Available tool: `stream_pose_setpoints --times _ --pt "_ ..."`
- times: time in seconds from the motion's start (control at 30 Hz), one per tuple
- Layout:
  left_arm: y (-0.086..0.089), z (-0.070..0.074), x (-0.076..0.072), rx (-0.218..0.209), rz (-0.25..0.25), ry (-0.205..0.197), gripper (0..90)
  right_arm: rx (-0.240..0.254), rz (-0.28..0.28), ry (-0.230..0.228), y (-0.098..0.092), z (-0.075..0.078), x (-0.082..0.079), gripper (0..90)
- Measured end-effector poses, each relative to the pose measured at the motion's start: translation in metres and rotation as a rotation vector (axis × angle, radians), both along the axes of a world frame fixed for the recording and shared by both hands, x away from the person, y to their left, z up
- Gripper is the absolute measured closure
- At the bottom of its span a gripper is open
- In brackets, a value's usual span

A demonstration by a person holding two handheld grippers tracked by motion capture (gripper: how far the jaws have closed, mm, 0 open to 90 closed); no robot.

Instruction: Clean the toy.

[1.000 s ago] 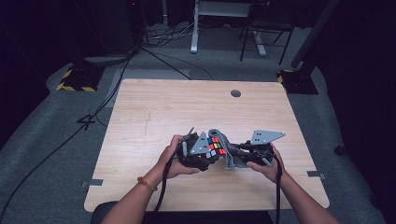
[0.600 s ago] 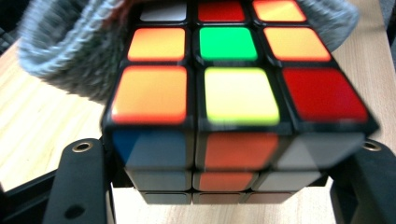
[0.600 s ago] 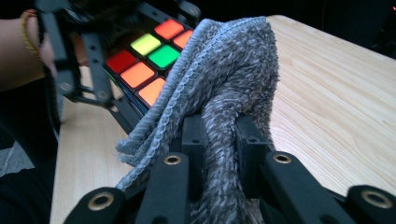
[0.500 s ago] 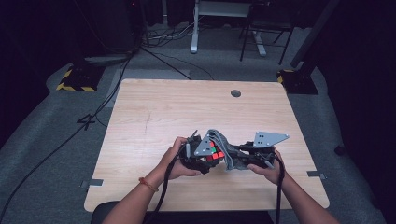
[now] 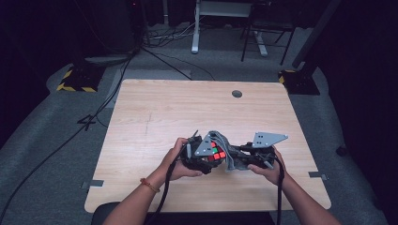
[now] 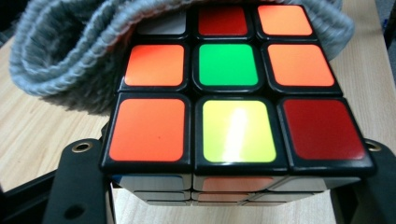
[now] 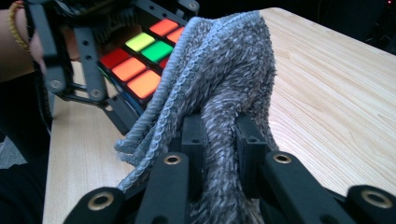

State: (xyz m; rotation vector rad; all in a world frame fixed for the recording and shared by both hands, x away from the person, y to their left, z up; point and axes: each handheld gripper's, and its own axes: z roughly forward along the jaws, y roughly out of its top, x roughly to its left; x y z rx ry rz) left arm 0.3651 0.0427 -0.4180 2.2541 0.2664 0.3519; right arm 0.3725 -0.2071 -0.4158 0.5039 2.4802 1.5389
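A colour-sticker puzzle cube [image 5: 215, 153] is held just above the table's near half, with my left gripper [image 5: 206, 158] shut on its sides. In the left gripper view the cube [image 6: 233, 93] shows orange, green, yellow and red stickers between the black jaws of the left gripper [image 6: 233, 186]. A grey knitted cloth [image 5: 228, 154] drapes over the cube's far edge. My right gripper [image 7: 222, 140] is shut on a bunched fold of that cloth [image 7: 224, 70], and the cloth lies against the cube [image 7: 140, 60].
The light wooden table [image 5: 155, 117] has a round cable hole [image 5: 237, 93] at the back. Cables trail from both grippers toward the person. Beyond the table are a desk frame [image 5: 195, 28], a chair and floor cables.
The cube sits slightly lower and more covered by the cloth than a second ago. Both hands stay in the same spot.
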Motion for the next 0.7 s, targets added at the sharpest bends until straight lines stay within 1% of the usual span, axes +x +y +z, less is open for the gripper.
stream_pose_setpoints --times 0.03,0.1,0.2,0.33,0.43,0.5,0.57,0.63,0.7 --pt "-0.0003 0.0002 0.0006 -0.010 0.005 0.004 32.8 0.000 -0.002 0.000 -0.0002 -0.0003 0.0005 77.9" --pt "-0.0011 -0.0003 0.0016 -0.013 0.022 0.009 32.6 -0.002 -0.011 0.002 -0.0011 -0.0007 0.0016 77.9" --pt "-0.0025 -0.0021 0.0018 -0.013 0.022 0.017 32.5 0.001 -0.011 0.014 -0.0017 -0.0022 0.0023 78.1" --pt "-0.0011 -0.0025 0.0027 -0.013 0.009 0.027 32.3 0.004 -0.001 0.007 -0.0002 -0.0018 -0.0002 78.6" --pt "0.0004 -0.0047 0.0058 -0.015 -0.001 0.061 32.2 0.009 0.007 0.007 0.0002 -0.0017 -0.0006 78.6" --pt "0.0019 -0.0061 0.0074 -0.026 -0.009 0.081 31.9 0.012 0.011 0.008 0.0004 -0.0020 -0.0007 78.6" --pt "0.0027 -0.0061 0.0079 -0.035 -0.011 0.078 31.8 0.018 0.014 0.005 0.0004 -0.0019 -0.0008 78.5" --pt "0.0018 -0.0054 0.0064 -0.029 -0.007 0.060 32.0 0.015 0.018 0.001 -0.0001 -0.0020 -0.0003 78.4" --pt "0.0002 -0.0063 0.0046 -0.025 -0.001 0.043 32.1 0.018 0.019 0.010 -0.0010 -0.0036 0.0011 78.4"
